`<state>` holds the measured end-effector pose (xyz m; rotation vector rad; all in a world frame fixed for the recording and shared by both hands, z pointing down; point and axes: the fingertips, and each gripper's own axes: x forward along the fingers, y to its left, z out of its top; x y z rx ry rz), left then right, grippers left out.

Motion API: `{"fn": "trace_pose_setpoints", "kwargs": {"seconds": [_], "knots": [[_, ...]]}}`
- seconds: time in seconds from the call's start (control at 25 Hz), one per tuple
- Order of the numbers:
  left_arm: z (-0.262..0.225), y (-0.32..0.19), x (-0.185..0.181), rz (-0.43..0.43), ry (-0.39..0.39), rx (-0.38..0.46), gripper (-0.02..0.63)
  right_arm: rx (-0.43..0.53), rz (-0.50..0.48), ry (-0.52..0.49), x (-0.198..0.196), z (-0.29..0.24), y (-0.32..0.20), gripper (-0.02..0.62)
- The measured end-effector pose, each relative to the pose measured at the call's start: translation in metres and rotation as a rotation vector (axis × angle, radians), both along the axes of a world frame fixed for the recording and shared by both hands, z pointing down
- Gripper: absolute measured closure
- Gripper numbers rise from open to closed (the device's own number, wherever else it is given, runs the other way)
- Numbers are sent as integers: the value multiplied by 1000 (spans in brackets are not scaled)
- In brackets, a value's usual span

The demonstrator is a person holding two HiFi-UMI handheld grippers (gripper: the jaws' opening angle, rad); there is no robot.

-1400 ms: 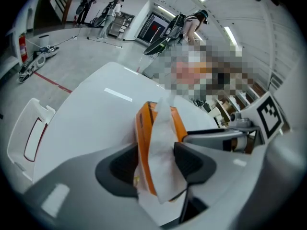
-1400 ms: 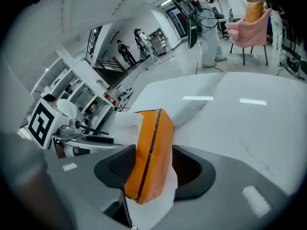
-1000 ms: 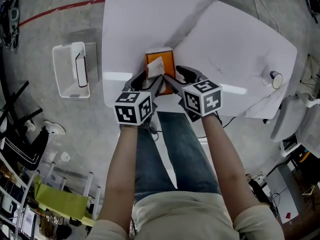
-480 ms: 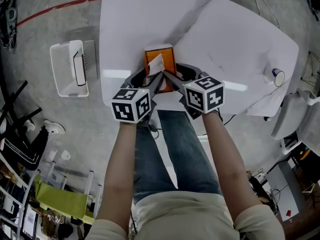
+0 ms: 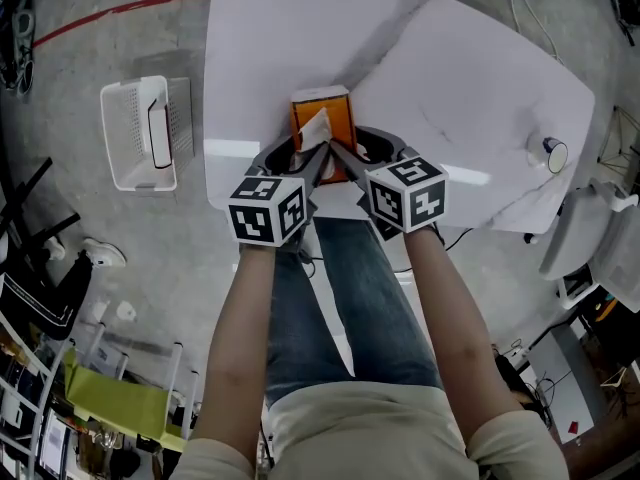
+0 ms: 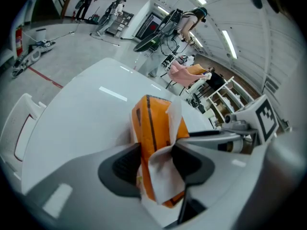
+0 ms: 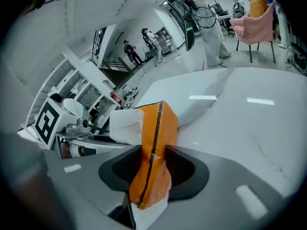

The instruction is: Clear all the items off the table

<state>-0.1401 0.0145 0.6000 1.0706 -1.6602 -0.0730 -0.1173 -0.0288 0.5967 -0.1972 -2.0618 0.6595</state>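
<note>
The left gripper (image 6: 156, 163) and right gripper (image 7: 152, 166) have just been closing. Both now pinch the orange tissue pack (image 5: 338, 116) on the white table (image 5: 262, 48) — print too blurred to read.

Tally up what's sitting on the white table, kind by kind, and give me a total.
orange tissue pack: 1
small round object: 1
Total: 2

Left forearm (image 5: 245, 308) and right forearm (image 5: 450, 308) reach toward 12 o'clock, converging. The left gripper (image 6: 156, 162) and right gripper (image 7: 152, 166) tilt downward; their jaws have just been closing and pinch the orange pack (image 5: 337, 118) (one from each side).
</note>
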Motion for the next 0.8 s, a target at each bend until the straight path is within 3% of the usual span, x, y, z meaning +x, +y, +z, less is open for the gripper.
{"fn": "trace_pose_setpoints", "kwargs": {"seconds": [0.8], "knots": [[-29, 50, -24, -82, -42, 38, 400, 23, -51, -47, -28, -31, 48, 442]]}}
